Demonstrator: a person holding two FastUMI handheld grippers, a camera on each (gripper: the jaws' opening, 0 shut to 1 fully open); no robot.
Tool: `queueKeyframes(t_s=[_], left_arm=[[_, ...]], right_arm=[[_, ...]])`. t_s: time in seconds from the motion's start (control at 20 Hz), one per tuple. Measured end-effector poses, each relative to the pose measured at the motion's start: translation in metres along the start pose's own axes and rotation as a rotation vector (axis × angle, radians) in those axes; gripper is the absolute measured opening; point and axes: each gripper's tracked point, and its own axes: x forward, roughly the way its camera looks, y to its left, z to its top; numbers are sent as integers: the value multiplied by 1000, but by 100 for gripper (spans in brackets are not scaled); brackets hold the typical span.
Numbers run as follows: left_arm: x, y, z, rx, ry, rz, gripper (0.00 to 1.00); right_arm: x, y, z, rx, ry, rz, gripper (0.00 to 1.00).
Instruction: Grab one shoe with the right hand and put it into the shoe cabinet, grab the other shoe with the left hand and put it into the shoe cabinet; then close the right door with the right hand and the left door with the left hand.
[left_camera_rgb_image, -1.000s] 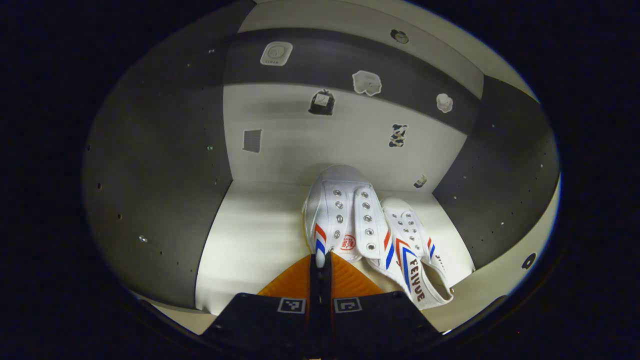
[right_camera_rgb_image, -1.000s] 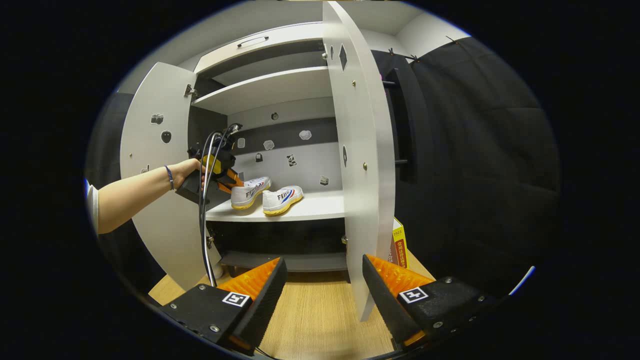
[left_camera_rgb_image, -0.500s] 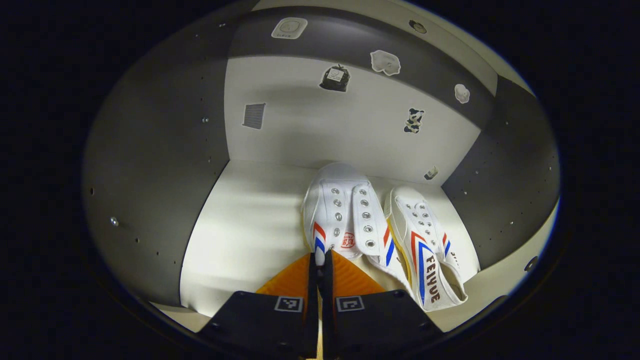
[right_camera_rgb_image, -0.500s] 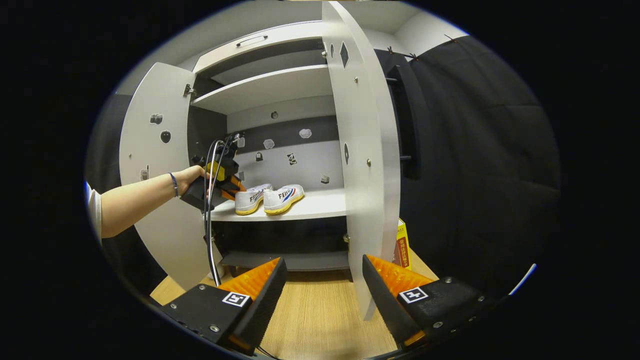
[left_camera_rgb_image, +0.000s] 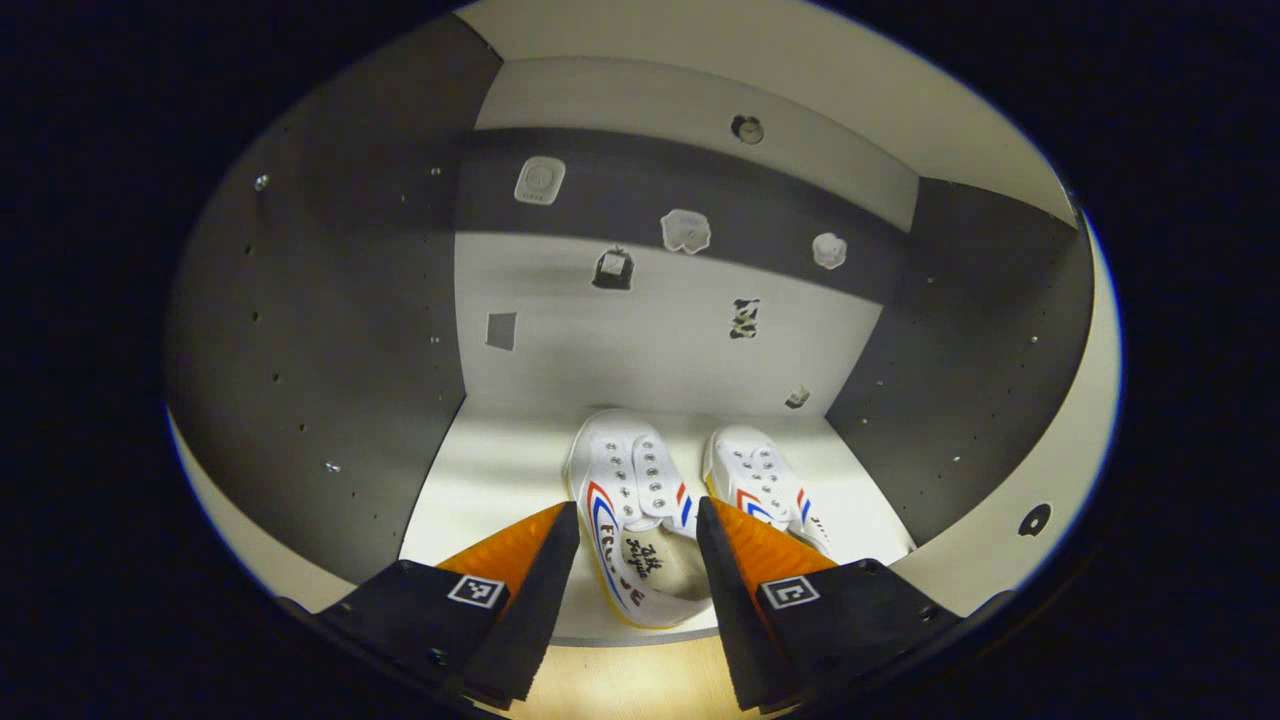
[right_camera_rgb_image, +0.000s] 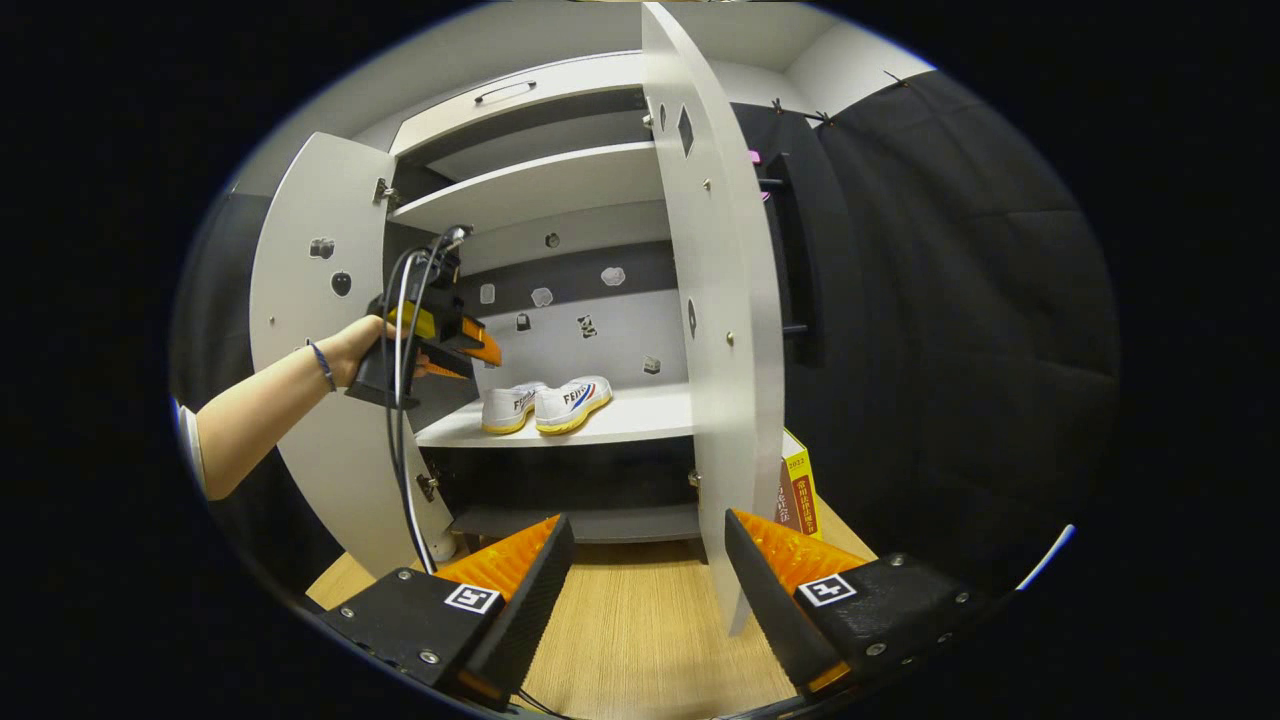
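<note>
On the middle shelf (right_camera_rgb_image: 640, 415) of the shoe cabinet (right_camera_rgb_image: 540, 180), the two white canvas sneakers sit side by side, toes toward the back panel, heels near the front edge. In the left gripper view the left sneaker (left_camera_rgb_image: 630, 530) lies just beyond the left gripper (left_camera_rgb_image: 630, 550), and the right sneaker (left_camera_rgb_image: 765, 485) is just beside it. That gripper stands wide open with nothing between its orange fingers (left_camera_rgb_image: 520, 545), apart from the shoe; it seems released so the pair can rest flat. In the right gripper view a hand (right_camera_rgb_image: 365, 345) holds it at the left of the opening, above the shelf's near edge. The right gripper (right_camera_rgb_image: 645, 560) hangs low over the wooden floor (right_camera_rgb_image: 630, 640), open and empty, facing the edge of the right door (right_camera_rgb_image: 715, 300). Both that door and the left door (right_camera_rgb_image: 320, 330) stand swung out, so closing them is what remains.
</note>
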Motion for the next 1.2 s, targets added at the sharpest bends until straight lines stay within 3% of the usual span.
queueKeyframes(t_s=[0.15,0.4,0.7,1.2], left_arm=[[-48,-26,17,53,-93,-43,99],[-135,-48,37,139,-258,-19,97],[-233,-43,30,199,-402,42,97],[-376,11,-10,165,-538,161,99]], right_arm=[[-13,-14,5,-8,-22,-24,93],[-27,-54,10,-8,-37,-94,93],[-29,-104,21,-25,-68,-169,93],[26,-136,23,-8,-74,-172,93]])
